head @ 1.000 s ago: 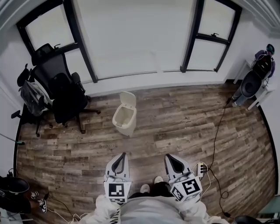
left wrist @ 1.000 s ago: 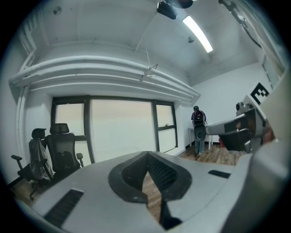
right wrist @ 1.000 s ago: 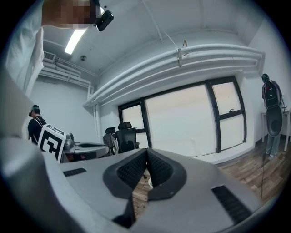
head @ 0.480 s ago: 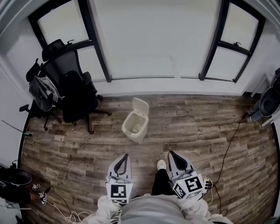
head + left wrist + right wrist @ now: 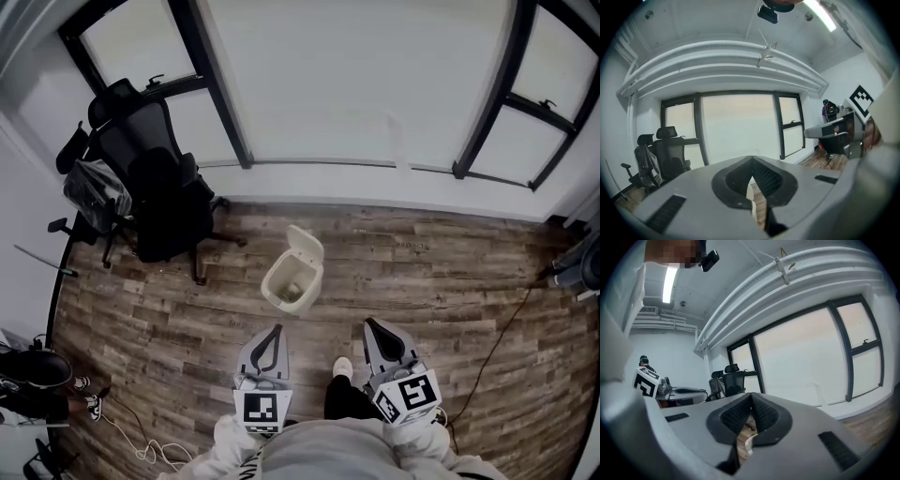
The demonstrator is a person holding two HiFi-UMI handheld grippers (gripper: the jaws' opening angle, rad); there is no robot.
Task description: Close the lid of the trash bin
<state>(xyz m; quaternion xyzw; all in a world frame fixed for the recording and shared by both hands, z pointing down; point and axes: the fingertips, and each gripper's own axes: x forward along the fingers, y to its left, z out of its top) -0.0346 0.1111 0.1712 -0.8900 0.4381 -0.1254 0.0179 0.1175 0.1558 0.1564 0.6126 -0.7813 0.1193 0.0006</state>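
Lid [image 5: 306, 246] stands open on the trash bin [image 5: 289, 286] mid-frame; your left claw [image 5: 275, 329] and right claw [image 5: 370, 322], both pinched together and empty, hang well short of it.

Open wood floor [image 5: 314, 328] all along the near side of the trash bin [image 5: 292, 279]. Crowded far left by office chairs [image 5: 159, 192]; crossed at right by a cable [image 5: 499, 349].

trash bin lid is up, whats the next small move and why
Probably bring the right gripper forward toward the lid: the trash bin stands open on the floor ahead, lid tilted up at its far side, and that gripper is shut, empty and short of it.
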